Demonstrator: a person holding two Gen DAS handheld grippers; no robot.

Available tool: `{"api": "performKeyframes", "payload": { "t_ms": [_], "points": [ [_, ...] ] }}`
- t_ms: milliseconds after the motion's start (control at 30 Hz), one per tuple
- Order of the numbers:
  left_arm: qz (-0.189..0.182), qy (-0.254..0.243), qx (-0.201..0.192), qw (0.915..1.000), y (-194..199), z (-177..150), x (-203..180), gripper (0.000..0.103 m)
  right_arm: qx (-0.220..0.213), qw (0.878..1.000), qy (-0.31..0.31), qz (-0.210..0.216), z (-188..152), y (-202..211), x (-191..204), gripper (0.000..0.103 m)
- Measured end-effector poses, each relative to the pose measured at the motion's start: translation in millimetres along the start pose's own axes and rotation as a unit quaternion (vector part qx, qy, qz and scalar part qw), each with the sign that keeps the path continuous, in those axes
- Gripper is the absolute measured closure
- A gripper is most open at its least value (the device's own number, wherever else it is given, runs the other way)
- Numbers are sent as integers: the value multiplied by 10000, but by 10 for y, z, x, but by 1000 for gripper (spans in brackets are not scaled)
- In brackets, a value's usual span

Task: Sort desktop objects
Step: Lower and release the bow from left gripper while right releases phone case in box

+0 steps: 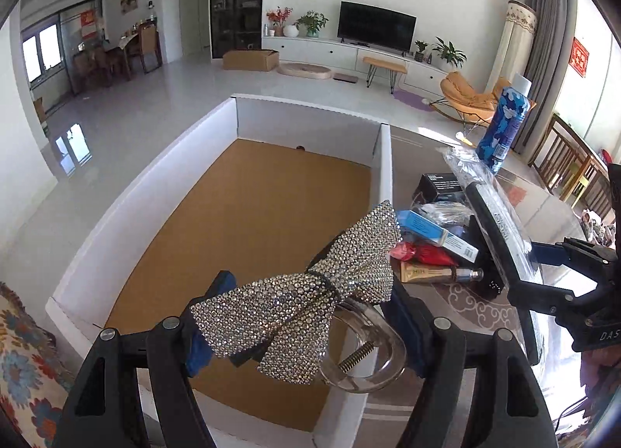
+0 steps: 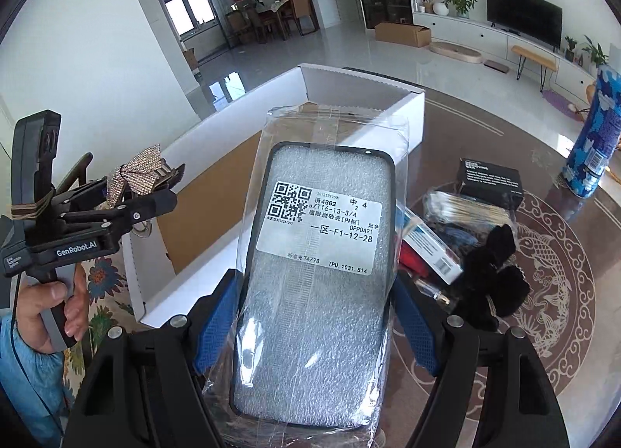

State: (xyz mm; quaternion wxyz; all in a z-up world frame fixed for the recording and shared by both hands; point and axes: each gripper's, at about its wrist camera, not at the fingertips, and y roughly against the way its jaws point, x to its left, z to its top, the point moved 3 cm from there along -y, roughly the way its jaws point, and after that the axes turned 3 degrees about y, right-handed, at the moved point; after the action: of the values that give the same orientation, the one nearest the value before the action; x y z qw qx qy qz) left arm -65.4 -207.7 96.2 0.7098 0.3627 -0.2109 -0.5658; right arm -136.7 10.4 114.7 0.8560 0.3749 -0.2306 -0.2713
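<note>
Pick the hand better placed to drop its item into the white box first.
Left. Its gripper, holding the rhinestone bow clip, is already over the white box. The right gripper, holding the bagged phone case, looks short of the box's near wall.

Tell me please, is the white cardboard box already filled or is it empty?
Empty, as far as visible. The white cardboard box shows only its bare brown floor; the rhinestone bow clip is above it, held in the left gripper.
</note>
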Motion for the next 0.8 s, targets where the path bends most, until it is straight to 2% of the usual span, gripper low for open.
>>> {"api": "performKeyframes", "payload": {
  "t_ms": [133,233,367,500,600,667,733,800],
  "points": [
    [312,590,87,9977,-124,116,657,29,-225,9983,73,539,530,-400,515,26],
    [473,936,226,9942,-275,151,1021,29,-274,9970,111,720,828,-766,848,26],
    [655,1154,489,9900,-561,156,1281,29,-103,9982,395,438,1028,-1372,1118,26],
    [866,1023,741,9882,-847,179,1318,29,403,9976,545,101,1025,-1958,1178,26],
    [1207,977,1000,9828,-1023,155,1346,29,873,9940,654,-18,991,-2285,1145,26],
    [1216,1064,1141,9802,-1117,102,1365,28,1169,9918,508,-6,989,-2415,1106,23],
    [1298,1033,1275,9779,-1180,62,1364,28,1135,9918,581,-110,1004,-2436,1085,10],
    [1380,968,1277,9774,-1187,43,1340,28,1054,9926,568,-195,964,-2333,966,8]
  ]
}}
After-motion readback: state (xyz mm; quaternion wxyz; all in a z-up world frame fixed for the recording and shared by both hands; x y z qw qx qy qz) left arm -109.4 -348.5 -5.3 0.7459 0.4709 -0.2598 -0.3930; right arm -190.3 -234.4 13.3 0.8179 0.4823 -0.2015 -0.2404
